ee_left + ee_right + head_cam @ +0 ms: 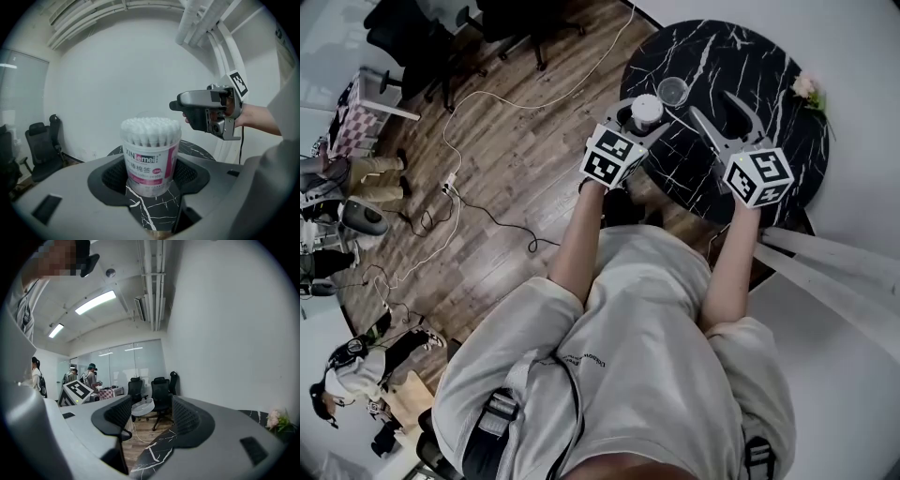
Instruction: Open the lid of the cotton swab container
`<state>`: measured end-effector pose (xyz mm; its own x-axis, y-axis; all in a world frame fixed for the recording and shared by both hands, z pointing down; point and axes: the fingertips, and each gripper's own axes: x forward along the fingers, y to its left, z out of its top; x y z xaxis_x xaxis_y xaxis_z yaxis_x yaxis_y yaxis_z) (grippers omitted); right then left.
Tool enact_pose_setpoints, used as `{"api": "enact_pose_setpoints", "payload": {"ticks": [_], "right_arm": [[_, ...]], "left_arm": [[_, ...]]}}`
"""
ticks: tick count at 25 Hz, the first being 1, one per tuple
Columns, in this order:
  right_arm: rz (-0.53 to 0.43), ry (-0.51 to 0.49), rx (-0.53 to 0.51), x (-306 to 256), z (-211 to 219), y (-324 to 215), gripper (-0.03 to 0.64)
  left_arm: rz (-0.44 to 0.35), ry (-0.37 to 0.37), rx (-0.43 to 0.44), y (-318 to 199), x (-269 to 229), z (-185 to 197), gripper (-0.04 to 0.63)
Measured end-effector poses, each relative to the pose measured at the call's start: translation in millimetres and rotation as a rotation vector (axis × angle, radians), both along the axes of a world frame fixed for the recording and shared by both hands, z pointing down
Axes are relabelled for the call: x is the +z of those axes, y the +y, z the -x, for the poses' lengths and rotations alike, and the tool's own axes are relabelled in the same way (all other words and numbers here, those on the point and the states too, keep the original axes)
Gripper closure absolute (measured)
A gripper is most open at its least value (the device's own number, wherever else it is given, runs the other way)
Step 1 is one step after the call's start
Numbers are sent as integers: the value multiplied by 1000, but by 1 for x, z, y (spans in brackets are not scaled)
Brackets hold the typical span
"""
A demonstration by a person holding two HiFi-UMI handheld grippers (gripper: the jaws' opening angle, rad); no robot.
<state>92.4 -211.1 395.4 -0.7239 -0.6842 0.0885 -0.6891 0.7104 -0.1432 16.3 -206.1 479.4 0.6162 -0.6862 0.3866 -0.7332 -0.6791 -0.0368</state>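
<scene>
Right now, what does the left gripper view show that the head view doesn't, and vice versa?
Left gripper view only: the pink label and packed swab tips of the cotton swab container. Head view only: a clear cup beside it, flowers at the table edge, cables on the wooden floor. Both: the container gripped in the left tool, and the right tool, open.

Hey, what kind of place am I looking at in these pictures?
Most likely an office or meeting room. Wheeled office chairs stand before glass partition walls, strip lights run along the ceiling, and a round black marble table stands on a wood floor strewn with loose cables.
</scene>
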Motion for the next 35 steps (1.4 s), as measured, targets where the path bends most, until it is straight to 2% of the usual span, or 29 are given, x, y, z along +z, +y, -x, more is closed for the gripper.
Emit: {"api": "enact_pose_setpoints", "payload": {"ticks": [7,14,17,22,28,35], "right_arm": [[1,-60,-9,-8,4,-1,322],[-4,-66,-6,-10,1,-2,323],[-14,-90,14,-14,-3,-4,395],[-22,-110,21,-18,-3,-7,423],[-7,-136,-2,-22,7,-16,514],[21,-163,-24,-22,27,-31,570]], "left_arm": [[-4,2,-4,-2,-6,2,328],[3,17,-5,-3,-6,1,328],[7,29,-5,-3,-6,1,328],[2,33,-10,-6,-7,5,328],[13,42,-27,-8,-6,15,328],[12,34,-67,-16,-10,42,328]]}}
